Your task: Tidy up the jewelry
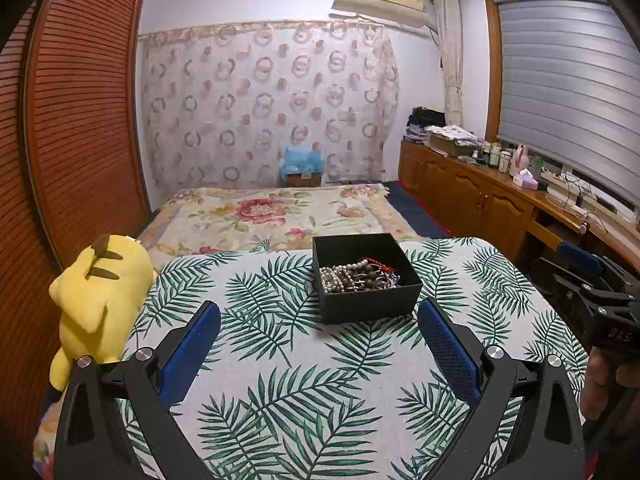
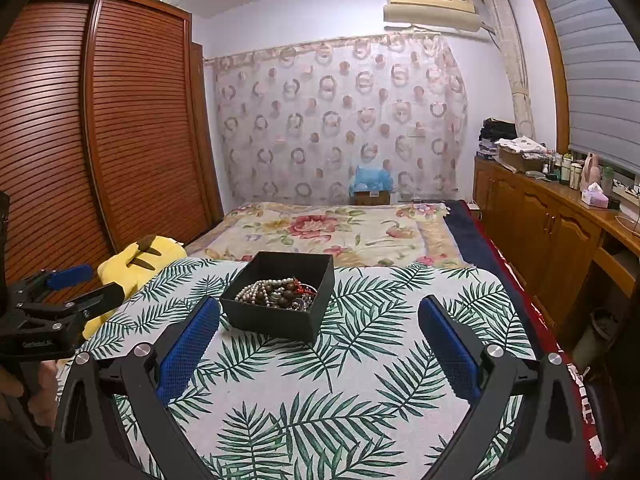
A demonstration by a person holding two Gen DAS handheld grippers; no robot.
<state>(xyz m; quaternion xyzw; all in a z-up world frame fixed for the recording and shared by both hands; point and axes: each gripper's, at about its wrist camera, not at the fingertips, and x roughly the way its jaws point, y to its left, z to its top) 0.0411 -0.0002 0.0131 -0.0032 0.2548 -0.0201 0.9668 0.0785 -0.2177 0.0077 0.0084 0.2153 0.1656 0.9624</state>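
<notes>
Left wrist view: black square box (image 1: pixel 366 280) sits open-topped on the leaf-print cloth (image 1: pixel 280 380). Inside it, a tangled heap of jewelry (image 1: pixel 358 278): a pale pearl strand, dark brown beads, a red cord piece, some silvery chain. Individual pieces cannot be separated further.

Left gripper (image 1: pixel 320 354) is spread wide, blue pads well apart, nothing between them. The box lies ahead of it, nearer the right pad than the left, not touching either.

Right wrist view: right gripper (image 2: pixel 320 350) likewise wide open and empty. The same box (image 2: pixel 280 298) lies ahead and left of centre, its near corner just beside the tip of the left blue pad (image 2: pixel 188 350); contact cannot be determined.

Yellow plush toy (image 1: pixel 98 304) lies at the cloth's left edge, well apart from the box.
</notes>
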